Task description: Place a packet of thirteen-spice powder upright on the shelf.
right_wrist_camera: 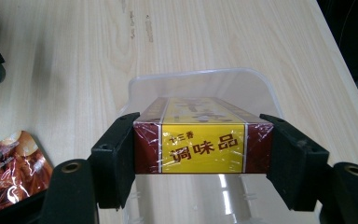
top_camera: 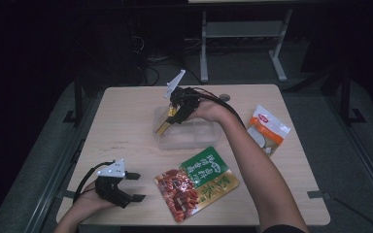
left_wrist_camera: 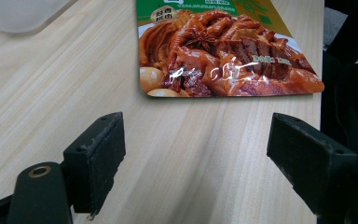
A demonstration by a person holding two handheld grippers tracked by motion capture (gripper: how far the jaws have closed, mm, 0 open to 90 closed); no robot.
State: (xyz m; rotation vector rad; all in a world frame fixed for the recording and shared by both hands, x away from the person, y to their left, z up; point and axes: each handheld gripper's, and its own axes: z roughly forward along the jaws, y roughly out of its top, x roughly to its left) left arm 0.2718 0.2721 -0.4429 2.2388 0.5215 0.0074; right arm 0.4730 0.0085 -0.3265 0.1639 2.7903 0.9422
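My right gripper (right_wrist_camera: pixel 200 149) is shut on a yellow and dark red box (right_wrist_camera: pixel 203 140) wrapped in film, its jaws pressing both sides. It holds the box tilted over the left end of a clear plastic container (top_camera: pixel 189 136) at mid table, where the right gripper (top_camera: pixel 175 114) and the box (top_camera: pixel 164 124) show from above. My left gripper (top_camera: pixel 135 187) rests open near the front left edge. In the left gripper view its jaws (left_wrist_camera: pixel 196 154) stand wide apart over bare wood, facing a glossy food pouch (left_wrist_camera: pixel 223 56).
A green and brown food pouch (top_camera: pixel 196 183) lies flat at front centre. A white and orange snack bag (top_camera: pixel 268 128) sits near the right edge. The wooden table (top_camera: pixel 121 121) ends close on all sides; desk legs and cables stand beyond the far edge.
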